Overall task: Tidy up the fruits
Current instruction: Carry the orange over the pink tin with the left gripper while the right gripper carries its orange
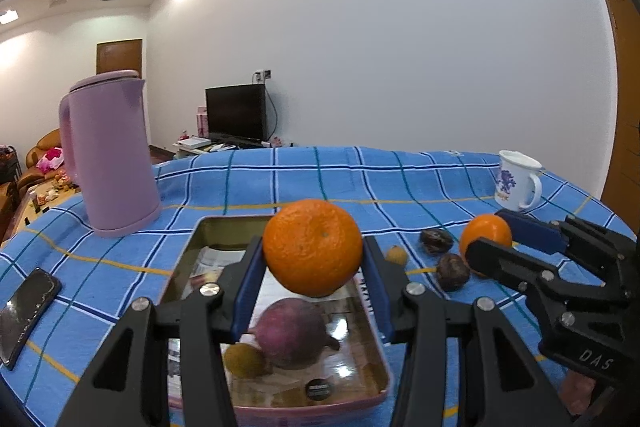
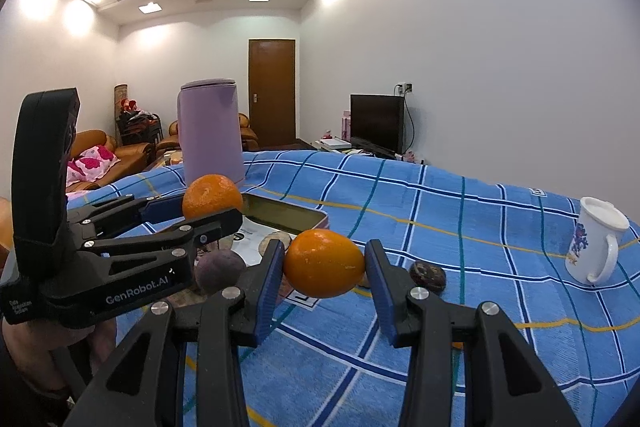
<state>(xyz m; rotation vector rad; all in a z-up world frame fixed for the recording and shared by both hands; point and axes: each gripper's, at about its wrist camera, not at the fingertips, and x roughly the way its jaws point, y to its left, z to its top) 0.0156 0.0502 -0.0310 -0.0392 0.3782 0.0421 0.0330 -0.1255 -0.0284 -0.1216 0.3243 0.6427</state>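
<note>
Orange fruit fills both my tools: my left gripper (image 1: 313, 259) pinches one orange (image 1: 313, 247) above the metal tray (image 1: 208, 227). My right gripper (image 2: 325, 269) pinches another orange (image 2: 324, 263) over the blue checked tablecloth (image 2: 460, 227), the tray to its left.

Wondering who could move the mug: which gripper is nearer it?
Right. The right gripper, holding an orange, sits just short of the mug; the left gripper is over the tin.

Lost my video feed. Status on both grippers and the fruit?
Left hand-held gripper shut on an orange above the tin tray. Right hand-held gripper shut on second orange. Nothing in the way.
</note>
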